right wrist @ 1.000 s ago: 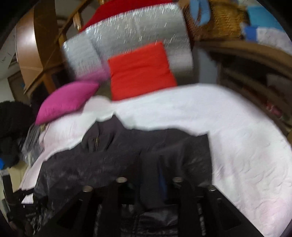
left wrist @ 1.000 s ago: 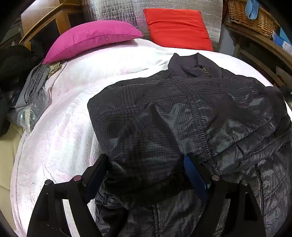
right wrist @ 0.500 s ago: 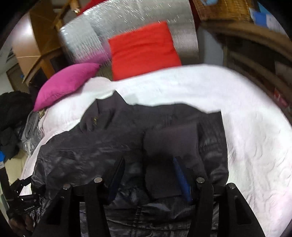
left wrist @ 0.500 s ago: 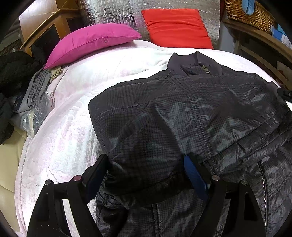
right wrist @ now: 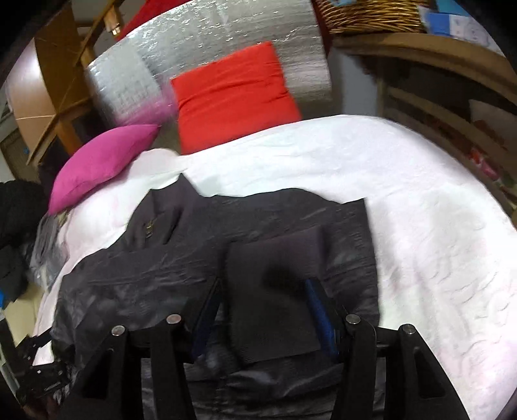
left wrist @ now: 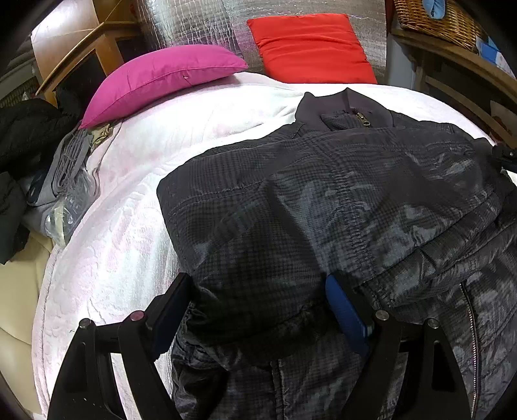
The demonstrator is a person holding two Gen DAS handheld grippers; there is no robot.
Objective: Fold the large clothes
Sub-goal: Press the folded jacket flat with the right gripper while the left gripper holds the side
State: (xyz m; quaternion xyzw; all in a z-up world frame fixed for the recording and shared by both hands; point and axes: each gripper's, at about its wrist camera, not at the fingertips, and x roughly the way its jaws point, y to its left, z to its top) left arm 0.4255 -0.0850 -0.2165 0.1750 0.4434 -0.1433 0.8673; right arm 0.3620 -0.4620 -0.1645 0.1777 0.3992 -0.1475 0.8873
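A dark grey checked jacket (left wrist: 339, 206) lies on the white bedspread (left wrist: 129, 206), collar toward the pillows, both sleeves folded over its front. My left gripper (left wrist: 258, 300) is open, its jaws standing either side of the folded left sleeve's cuff. In the right wrist view the jacket (right wrist: 200, 245) shows again. My right gripper (right wrist: 265, 307) is open, with the ribbed cuff (right wrist: 274, 290) of the right sleeve lying between its jaws, not pinched. The left gripper also shows at the lower left of the right wrist view (right wrist: 35, 378).
A magenta pillow (left wrist: 158, 74) and a red cushion (left wrist: 310, 48) lie at the head of the bed against a silver foil panel (left wrist: 200, 22). Dark clothes and a grey bag (left wrist: 61, 181) lie at the left edge. Wooden shelves with a wicker basket (left wrist: 436, 16) stand on the right.
My right gripper has opened and lowered onto the jacket, leaving the right sleeve laid across it. My left gripper stays open at the left cuff, nearly still.
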